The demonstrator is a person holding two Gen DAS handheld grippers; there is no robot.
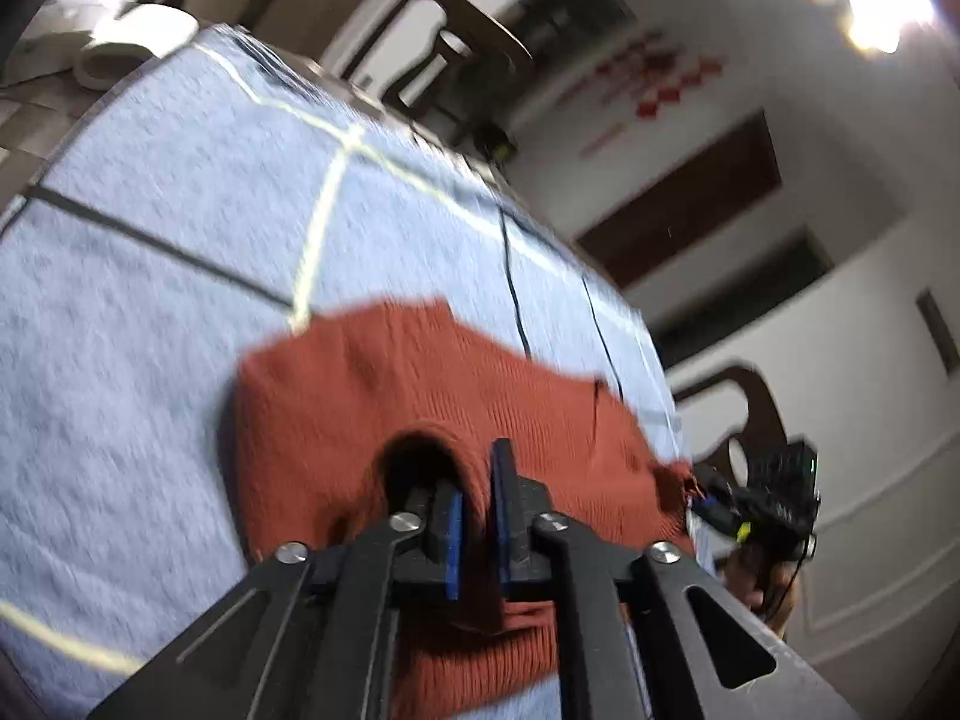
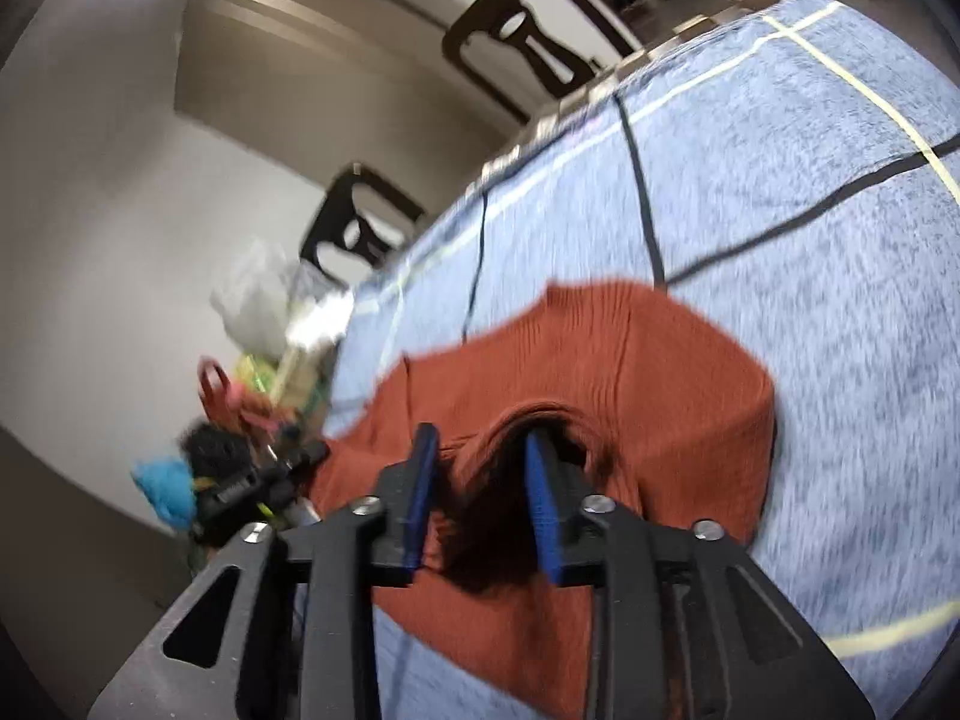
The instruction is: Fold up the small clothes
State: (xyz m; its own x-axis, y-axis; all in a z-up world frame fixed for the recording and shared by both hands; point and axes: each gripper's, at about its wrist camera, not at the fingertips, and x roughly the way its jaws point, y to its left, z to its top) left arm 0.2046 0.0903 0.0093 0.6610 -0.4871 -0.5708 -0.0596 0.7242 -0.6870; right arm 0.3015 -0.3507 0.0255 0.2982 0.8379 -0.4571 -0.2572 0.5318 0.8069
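Releasing appears to be the step in hand: one rust sweater (image 1: 372, 396) is laid folded on the blue checked surface (image 1: 150, 252). A fold is loosely straddled by the left tool (image 1: 477, 516), barely parted, and by the right tool (image 2: 480, 510), spread wide. Withdrawal, then smoothing, is likely called for.

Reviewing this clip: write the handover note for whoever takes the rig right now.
Left tool: narrow gap, a fold of the rust-red knitted garment between the pads; grip uncertain through blur.
Right tool: open, knit bunched between the pads, not pinched.
Garment lies on the blue checked cloth, near edge doubled over.
Done: a fold laid down, apparently.
Left: release fully, withdraw both tools, flatten, check whether another fold is needed.
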